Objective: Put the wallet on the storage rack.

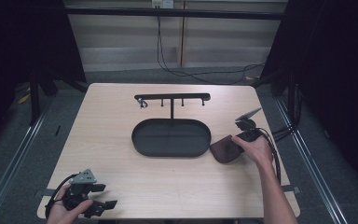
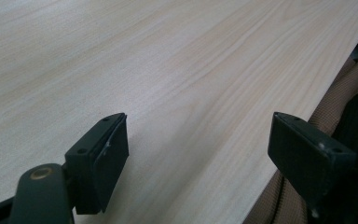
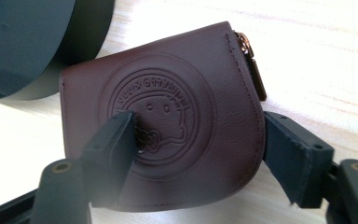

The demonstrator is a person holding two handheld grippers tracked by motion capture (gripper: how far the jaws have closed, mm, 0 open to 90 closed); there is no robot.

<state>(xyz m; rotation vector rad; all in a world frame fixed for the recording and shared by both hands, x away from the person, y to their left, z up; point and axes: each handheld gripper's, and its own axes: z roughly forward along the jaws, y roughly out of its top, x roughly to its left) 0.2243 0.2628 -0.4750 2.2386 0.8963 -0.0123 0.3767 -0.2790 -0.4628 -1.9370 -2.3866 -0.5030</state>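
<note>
A dark brown leather coin purse (image 1: 224,149) lies flat on the table just right of the black oval tray (image 1: 140,140). In the right gripper view the purse (image 3: 182,93) shows an embossed round emblem and a brass zip pull. My right gripper (image 1: 237,142) is open at the purse. Its jaws (image 3: 198,123) straddle the purse, one over the emblem and one beside the curved edge. My left gripper (image 1: 106,196) rests open near the table's front left corner, with bare wood between its jaws (image 2: 200,123).
Behind the tray stands a black rack (image 1: 172,97) with several hooks, a small metal ring (image 1: 142,103) hanging at its left end. The tray's wall (image 3: 28,42) is close to the purse's left. Cables run along the floor at the back.
</note>
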